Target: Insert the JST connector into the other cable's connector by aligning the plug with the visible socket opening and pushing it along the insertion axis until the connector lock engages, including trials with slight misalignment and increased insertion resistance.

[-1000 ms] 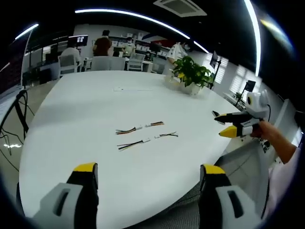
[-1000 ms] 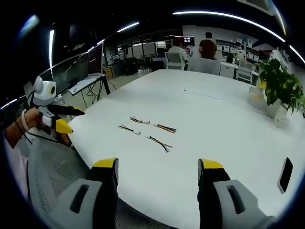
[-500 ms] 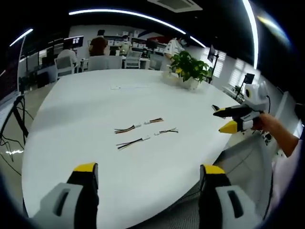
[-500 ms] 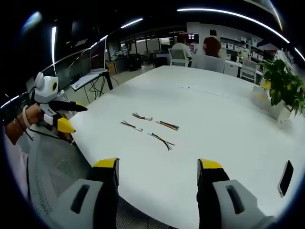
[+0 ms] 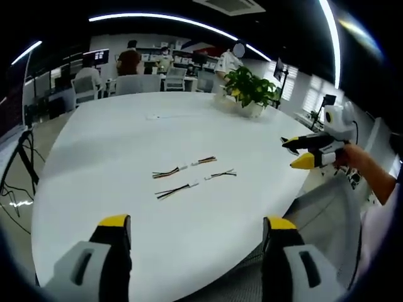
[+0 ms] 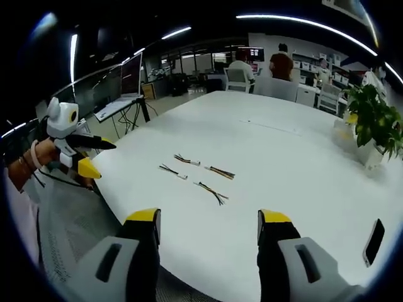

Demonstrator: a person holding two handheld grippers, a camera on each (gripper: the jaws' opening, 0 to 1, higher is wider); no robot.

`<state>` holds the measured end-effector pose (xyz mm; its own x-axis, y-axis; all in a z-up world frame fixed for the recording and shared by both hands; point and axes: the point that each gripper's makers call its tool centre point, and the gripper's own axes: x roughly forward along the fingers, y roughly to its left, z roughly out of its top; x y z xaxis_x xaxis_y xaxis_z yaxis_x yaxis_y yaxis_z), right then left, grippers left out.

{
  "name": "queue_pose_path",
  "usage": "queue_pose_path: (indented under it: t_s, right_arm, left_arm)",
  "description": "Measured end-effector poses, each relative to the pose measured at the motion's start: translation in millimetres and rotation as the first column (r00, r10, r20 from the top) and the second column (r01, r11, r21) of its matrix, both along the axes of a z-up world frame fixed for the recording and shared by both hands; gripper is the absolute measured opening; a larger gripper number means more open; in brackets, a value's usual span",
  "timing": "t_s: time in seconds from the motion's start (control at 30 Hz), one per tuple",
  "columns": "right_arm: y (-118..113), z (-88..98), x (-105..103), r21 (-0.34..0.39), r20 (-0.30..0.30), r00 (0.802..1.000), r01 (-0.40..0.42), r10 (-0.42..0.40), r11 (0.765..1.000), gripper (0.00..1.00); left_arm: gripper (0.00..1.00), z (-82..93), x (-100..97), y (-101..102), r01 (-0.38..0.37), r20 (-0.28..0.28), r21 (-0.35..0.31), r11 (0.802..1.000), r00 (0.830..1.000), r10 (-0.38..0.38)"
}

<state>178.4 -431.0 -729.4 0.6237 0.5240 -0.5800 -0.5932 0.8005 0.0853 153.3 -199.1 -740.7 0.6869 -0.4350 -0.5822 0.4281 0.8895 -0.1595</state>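
Note:
Several short cables with white JST connectors lie on the round white table [image 5: 94, 145]. In the left gripper view one pair [image 5: 170, 171] [image 5: 204, 162] lies farther off and another pair [image 5: 176, 190] [image 5: 220, 174] nearer. My left gripper [image 5: 196, 223] hovers at the table's near edge, open and holding nothing, well short of the cables. In the right gripper view the same cables [image 6: 187, 160] [image 6: 218, 171] [image 6: 171, 171] [image 6: 211, 192] lie ahead of my open, empty right gripper [image 6: 209, 217]. Each gripper also appears in the other's view, hand-held off the table edge: right gripper [image 5: 291, 153], left gripper [image 6: 102, 160].
A potted plant [image 5: 250, 94] stands at the table's far side, and a dark phone [image 6: 373, 234] lies near the right edge. A thin white strip [image 6: 267, 126] lies farther back. A mesh chair [image 6: 69, 220] sits by the near edge. People sit at desks behind.
Both views have shifted slightly with the hands. The cables lie where they were, and both grippers stay open and away from them.

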Motion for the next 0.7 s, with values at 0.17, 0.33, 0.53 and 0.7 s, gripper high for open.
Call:
queue_pose_path:
  t_s: [0.17, 0.33, 0.53, 0.7]
  right_arm:
    - [0.4, -3.6, -0.5, -0.018, -0.009, 1.000, -0.015, 0.015, 1.000, 0.60]
    - [0.9, -1.7, -0.3, -0.014, -0.003, 1.000, -0.014, 0.014, 1.000, 0.59]
    - [-1.5, -2.0, 0.6, -0.021, -0.006, 1.000, -0.010, 0.010, 1.000, 0.57]
    - [-2.9, 1.0, 3.0, -0.022, 0.001, 1.000, -0.007, 0.007, 1.000, 0.57]
  left_arm:
    - [0.83, -0.1, -1.1, 1.6, -0.003, -0.003, 0.001, 1.000, 1.000, 0.003]
    - [0.83, -0.9, -2.7, 2.4, -0.009, -0.010, -0.008, 1.000, 1.000, 0.009]
    - [0.82, 1.5, -0.3, 6.2, -0.009, -0.013, 0.001, 1.000, 1.000, 0.009]
    - [0.81, 3.7, 5.4, 12.5, -0.008, 0.001, 0.021, 1.000, 1.000, 0.008]
